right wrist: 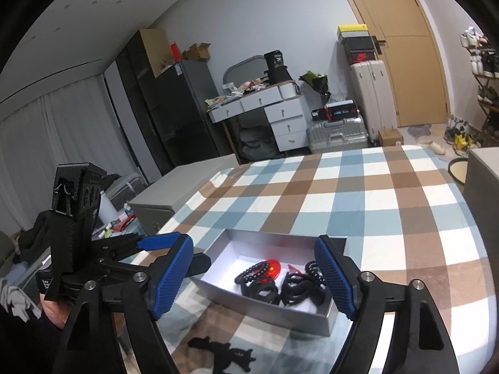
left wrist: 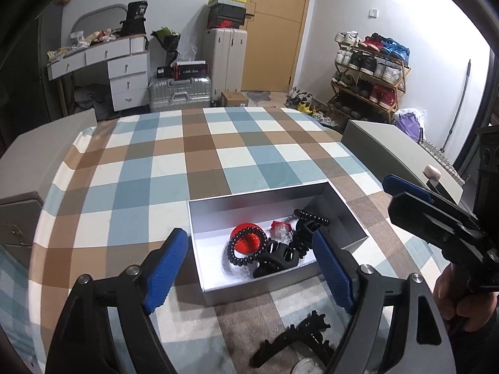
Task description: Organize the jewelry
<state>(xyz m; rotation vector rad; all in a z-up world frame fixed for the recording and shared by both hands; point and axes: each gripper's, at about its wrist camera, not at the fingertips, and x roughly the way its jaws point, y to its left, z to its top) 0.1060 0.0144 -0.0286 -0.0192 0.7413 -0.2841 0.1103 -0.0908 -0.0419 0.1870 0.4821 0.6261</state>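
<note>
A silver box [left wrist: 343, 212] [right wrist: 268, 307] sits on the checked tablecloth. Inside lie a red round clip [left wrist: 248, 243] [right wrist: 273, 268], a black coil hair tie [left wrist: 243, 257], a black claw clip [left wrist: 276, 260], a black bead bracelet [left wrist: 310, 216] and a small clear-and-red piece [left wrist: 280, 229]. A black hair clip [left wrist: 293, 339] [right wrist: 221, 353] lies on the cloth in front of the box. My left gripper [left wrist: 252, 271] is open and empty, above the box's near wall. My right gripper [right wrist: 254, 277] is open and empty, over the box; it also shows in the left wrist view [left wrist: 405, 190].
A round clear item [left wrist: 304, 366] lies at the near table edge. Grey chair backs [left wrist: 396, 152] [right wrist: 187, 184] stand at both sides of the table. A white desk, suitcases, a shoe rack and a door are beyond.
</note>
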